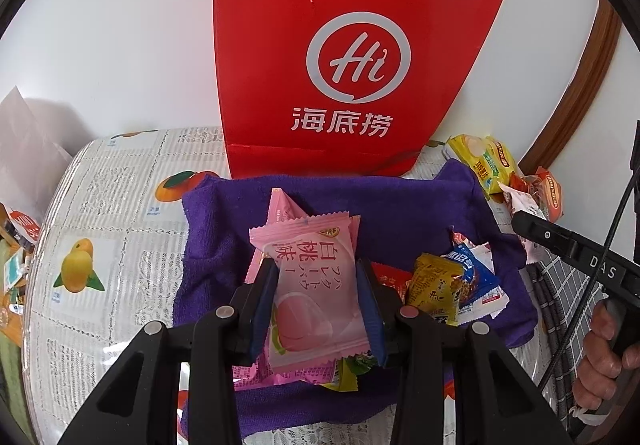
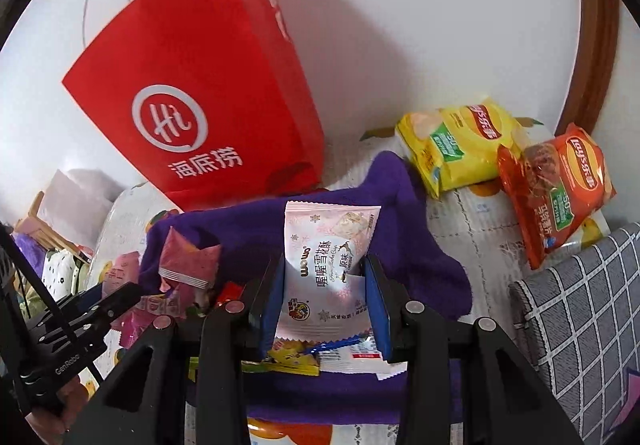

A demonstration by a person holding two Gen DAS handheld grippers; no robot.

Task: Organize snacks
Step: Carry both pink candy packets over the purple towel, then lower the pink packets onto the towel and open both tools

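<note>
My left gripper (image 1: 318,269) is shut on a pink peach-flavour snack packet (image 1: 316,293), held above a purple cloth (image 1: 400,205) that carries several small snack packets (image 1: 456,285). My right gripper (image 2: 326,269) is shut on a pale pink snowflake-crisp packet (image 2: 328,269) above the same purple cloth (image 2: 400,245). A red paper bag (image 1: 340,45) stands upright behind the cloth; it also shows in the right wrist view (image 2: 192,85). The right gripper shows at the right edge of the left wrist view (image 1: 520,223), and the left gripper at the lower left of the right wrist view (image 2: 116,297).
A yellow chip bag (image 2: 460,149) and an orange chip bag (image 2: 556,189) lie at the back right on the fruit-print tablecloth (image 1: 100,225). A grey checked cushion (image 2: 580,305) is at the right. Clutter sits off the table's left edge (image 2: 60,265). A white wall is behind.
</note>
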